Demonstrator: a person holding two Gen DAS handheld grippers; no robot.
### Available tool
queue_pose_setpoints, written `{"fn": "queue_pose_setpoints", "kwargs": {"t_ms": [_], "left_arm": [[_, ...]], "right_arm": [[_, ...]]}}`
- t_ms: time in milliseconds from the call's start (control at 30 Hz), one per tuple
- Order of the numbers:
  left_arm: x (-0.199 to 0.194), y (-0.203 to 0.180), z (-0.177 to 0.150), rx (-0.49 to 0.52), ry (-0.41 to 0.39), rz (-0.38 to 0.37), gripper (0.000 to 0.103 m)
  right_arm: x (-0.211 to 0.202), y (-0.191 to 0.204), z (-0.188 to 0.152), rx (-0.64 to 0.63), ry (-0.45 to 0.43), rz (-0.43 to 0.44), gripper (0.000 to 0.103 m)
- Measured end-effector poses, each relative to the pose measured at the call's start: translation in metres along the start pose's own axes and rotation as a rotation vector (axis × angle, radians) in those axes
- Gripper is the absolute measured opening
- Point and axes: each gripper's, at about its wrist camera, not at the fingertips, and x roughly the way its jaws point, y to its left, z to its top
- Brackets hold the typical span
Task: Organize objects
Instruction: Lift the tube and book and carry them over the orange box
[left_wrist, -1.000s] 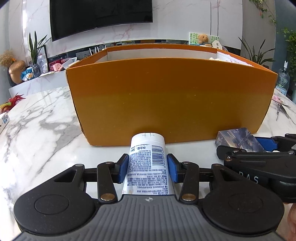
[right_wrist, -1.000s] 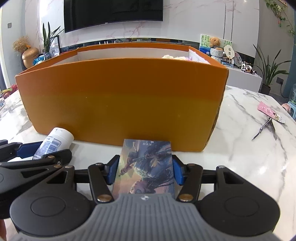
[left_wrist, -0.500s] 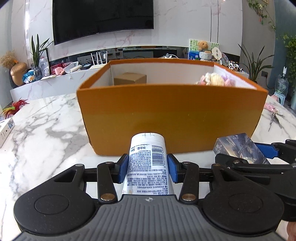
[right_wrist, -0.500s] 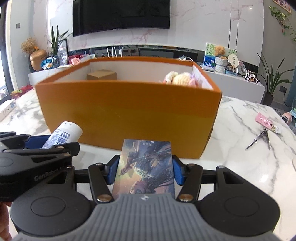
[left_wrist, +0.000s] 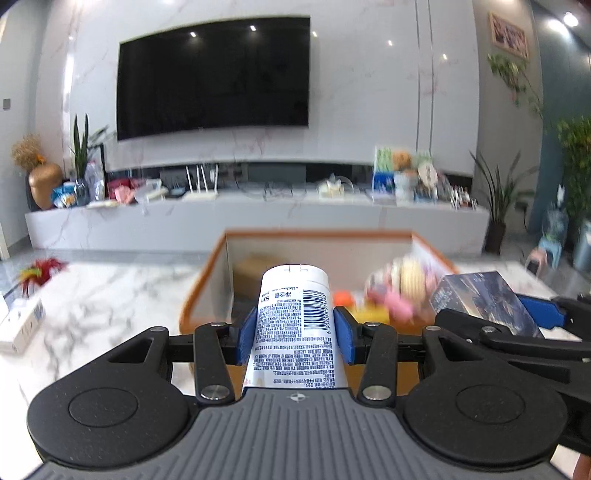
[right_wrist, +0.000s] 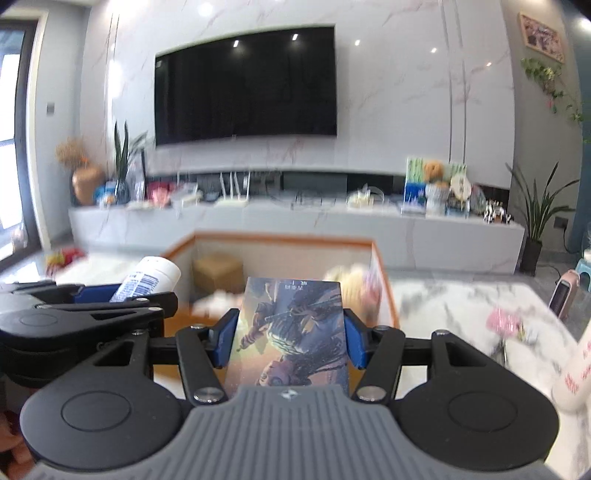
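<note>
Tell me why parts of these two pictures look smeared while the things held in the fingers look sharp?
Left wrist view: the white tube reads crisp, while the orange box and plush toy inside it smear from motion. Right wrist view: the illustrated box is sharp, the marble table streaky. Both views bend straight walls, and ceiling lights glare on the television.

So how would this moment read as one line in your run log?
left gripper: shut on tube | right gripper: shut on illustrated box | both above orange box

Black hand-held gripper (left_wrist: 294, 334), blue pads (left_wrist: 246, 334)
</note>
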Motion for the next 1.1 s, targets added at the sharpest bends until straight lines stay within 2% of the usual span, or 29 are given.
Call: {"fn": "queue_pose_setpoints", "kwargs": {"t_ms": [100, 233, 367, 633, 900, 1100], "left_arm": [[0.014, -0.002, 0.025, -0.010, -0.051, 0.023, 0.052], [0.043, 0.006, 0.045, -0.081, -0.022, 0.039, 0.052], [0.077, 0.015, 0.051, -0.122, 0.051, 0.056, 0.052], [0.119, 0.026, 0.047, -0.081, 0.175, 0.089, 0.052], [0.139, 0.027, 0.033, -0.066, 0.291, 0.107, 0.052], [0.143, 0.025, 0.030, -0.068, 0.331, 0.107, 0.052]], "right_arm": [[0.009, -0.004, 0.024, 0.033, -0.060, -0.015, 0.060], [0.035, -0.009, 0.046, 0.059, -0.074, -0.017, 0.060], [0.071, -0.019, 0.049, 0.101, -0.017, -0.006, 0.060], [0.131, -0.032, 0.038, 0.145, 0.119, -0.002, 0.060], [0.153, -0.016, 0.028, 0.083, 0.210, 0.020, 0.060], [0.163, -0.012, 0.023, 0.070, 0.255, 0.013, 0.060]]}}
